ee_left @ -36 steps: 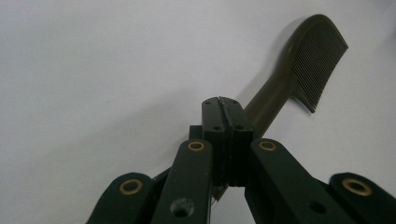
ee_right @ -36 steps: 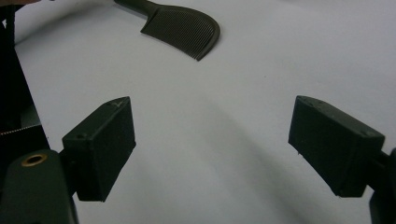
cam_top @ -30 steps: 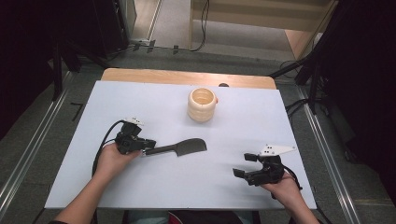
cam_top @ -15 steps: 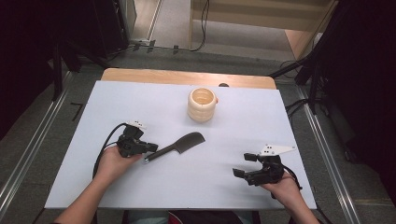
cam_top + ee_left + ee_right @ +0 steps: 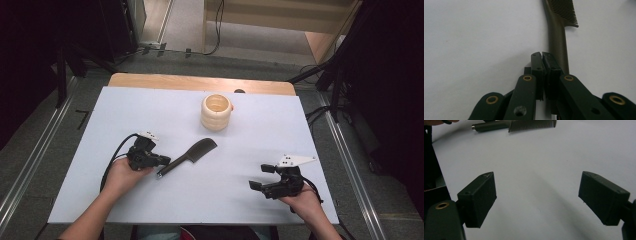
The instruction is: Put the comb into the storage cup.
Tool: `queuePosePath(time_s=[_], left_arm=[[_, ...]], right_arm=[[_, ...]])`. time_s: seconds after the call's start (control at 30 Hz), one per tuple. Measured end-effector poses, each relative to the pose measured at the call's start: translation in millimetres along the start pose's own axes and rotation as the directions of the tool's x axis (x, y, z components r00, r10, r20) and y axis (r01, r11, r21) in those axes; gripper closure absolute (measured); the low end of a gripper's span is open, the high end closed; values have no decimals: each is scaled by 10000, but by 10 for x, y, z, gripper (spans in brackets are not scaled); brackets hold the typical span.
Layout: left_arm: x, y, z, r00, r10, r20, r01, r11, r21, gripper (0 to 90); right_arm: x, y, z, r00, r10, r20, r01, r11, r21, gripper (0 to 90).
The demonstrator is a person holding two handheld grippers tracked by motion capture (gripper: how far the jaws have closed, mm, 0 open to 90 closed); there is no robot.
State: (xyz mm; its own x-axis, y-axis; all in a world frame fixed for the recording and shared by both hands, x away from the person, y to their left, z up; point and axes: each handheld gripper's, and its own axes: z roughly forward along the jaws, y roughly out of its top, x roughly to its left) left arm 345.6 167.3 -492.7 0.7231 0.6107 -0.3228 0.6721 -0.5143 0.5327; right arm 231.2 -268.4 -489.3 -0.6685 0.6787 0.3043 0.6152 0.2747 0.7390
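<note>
The comb lies flat on the table, in front of the ribbed cup and to its left, handle end toward your left gripper. Those jaws are pressed together, and the handle seems to run beside them rather than between, as if nudging it. Your right gripper, well right of the cup, waits spread wide, grasping nothing.

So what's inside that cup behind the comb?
The cup shows a pale inner wall and looks empty near the rim; its bottom is hidden by the wall. The comb lies on the table, outside it.
</note>
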Motion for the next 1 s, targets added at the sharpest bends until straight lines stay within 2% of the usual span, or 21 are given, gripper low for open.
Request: queuePosePath(time_s=[0.13,0.27,0.4,0.53,0.63,0.77,0.9,1.0], left_arm=[[34,-2,-27,9998,-211,-49,210,9995,-231,840],[49,-1,-78,9996,-239,-118,233,9986,-483,816],[30,8,-156,9998,-208,9,208,9964,-819,758],[-13,11,-264,9993,-268,253,300,9900,-1376,652],[-55,0,-337,9974,-336,645,438,9853,-1649,576],[-128,-53,-405,9937,-344,1070,555,9780,-2010,430],[-195,-123,-441,9938,1,1111,250,9742,-2244,389],[-230,-155,-460,9927,50,1207,219,9751,-2205,375]], right_arm=[[1,0,1,10000,15,-10,-15,10000,1,128],[1,1,1,10000,5,-12,-5,10000,10,128],[0,0,2,10000,-22,-9,22,10000,15,128],[-1,-3,5,10000,-55,-13,55,10000,4,128],[0,-4,5,10000,-69,-5,69,10000,15,129],[2,-5,6,10000,-48,-8,48,10000,38,128],[5,-4,8,10000,-53,-42,53,9999,88,128],[7,-4,9,10000,-45,-47,45,9999,93,128]])
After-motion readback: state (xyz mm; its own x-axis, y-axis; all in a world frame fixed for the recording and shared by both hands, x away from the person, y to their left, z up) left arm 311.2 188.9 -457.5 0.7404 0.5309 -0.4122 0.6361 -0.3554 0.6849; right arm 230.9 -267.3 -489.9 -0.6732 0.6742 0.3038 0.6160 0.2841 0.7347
